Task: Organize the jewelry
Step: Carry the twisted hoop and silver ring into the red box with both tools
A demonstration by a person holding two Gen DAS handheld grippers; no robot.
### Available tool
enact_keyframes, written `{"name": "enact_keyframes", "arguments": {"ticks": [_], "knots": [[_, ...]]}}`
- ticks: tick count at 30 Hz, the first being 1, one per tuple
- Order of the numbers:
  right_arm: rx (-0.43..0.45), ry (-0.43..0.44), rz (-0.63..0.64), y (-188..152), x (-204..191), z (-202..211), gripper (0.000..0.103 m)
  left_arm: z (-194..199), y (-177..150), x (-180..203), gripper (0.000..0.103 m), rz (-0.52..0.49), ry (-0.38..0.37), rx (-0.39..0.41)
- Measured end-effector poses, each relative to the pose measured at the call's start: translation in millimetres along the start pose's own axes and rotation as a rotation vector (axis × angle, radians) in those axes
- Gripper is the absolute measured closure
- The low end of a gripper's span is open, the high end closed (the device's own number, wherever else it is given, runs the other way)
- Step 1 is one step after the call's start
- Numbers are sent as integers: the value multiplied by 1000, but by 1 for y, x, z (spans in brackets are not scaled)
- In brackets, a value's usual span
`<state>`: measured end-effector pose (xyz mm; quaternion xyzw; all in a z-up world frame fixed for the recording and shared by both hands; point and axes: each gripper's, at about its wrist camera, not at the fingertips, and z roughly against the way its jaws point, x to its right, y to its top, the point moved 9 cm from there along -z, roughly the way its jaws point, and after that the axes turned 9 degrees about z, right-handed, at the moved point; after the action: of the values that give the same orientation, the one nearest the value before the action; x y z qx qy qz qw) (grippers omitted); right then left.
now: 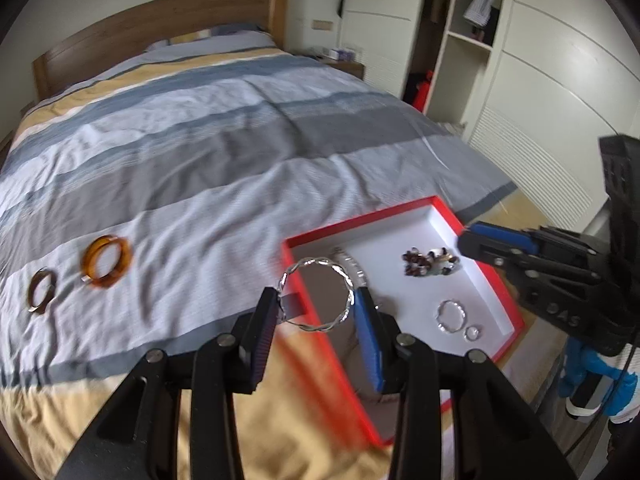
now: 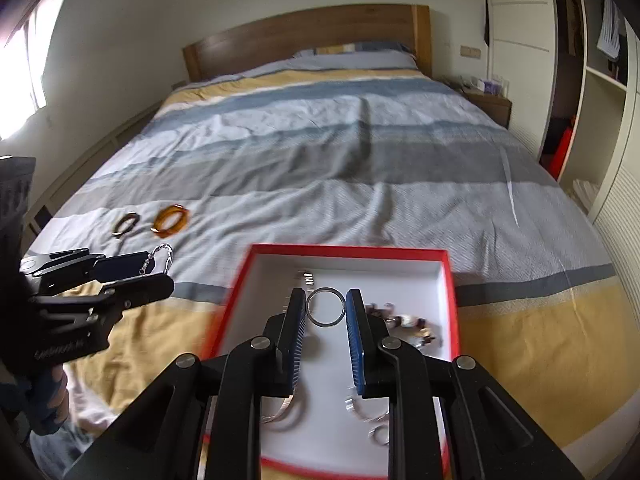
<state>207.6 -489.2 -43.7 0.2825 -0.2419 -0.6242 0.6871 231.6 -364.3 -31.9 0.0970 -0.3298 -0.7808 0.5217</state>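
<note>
Left tool (image 1: pixel 316 306) pinches twisted silver bangle (image 1: pixel 316 296), upright, facing camera.

A wide bed (image 2: pixel 360 152) with a wooden headboard (image 2: pixel 308 36) carries everything. Its striped duvet cover (image 1: pixel 200 152) shows bands of pale blue, grey and yellow. A shallow red box (image 2: pixel 453 280) with a white inside rests near the foot end. Well to the left of the box, an amber bangle (image 1: pixel 106 262) lies flat, with a darker brown bangle (image 1: pixel 41 290) just beyond it.
</note>
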Motion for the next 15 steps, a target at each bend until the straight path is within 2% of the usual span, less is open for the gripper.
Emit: {"name": "enact_keyframes", "arguments": {"ticks": [7, 15], "knots": [[-42, 3, -27, 2, 33, -41, 83, -57, 1, 32, 67, -57, -20, -63], [-135, 8, 10, -8, 41, -84, 83, -104, -4, 32, 67, -32, 13, -118]]}}
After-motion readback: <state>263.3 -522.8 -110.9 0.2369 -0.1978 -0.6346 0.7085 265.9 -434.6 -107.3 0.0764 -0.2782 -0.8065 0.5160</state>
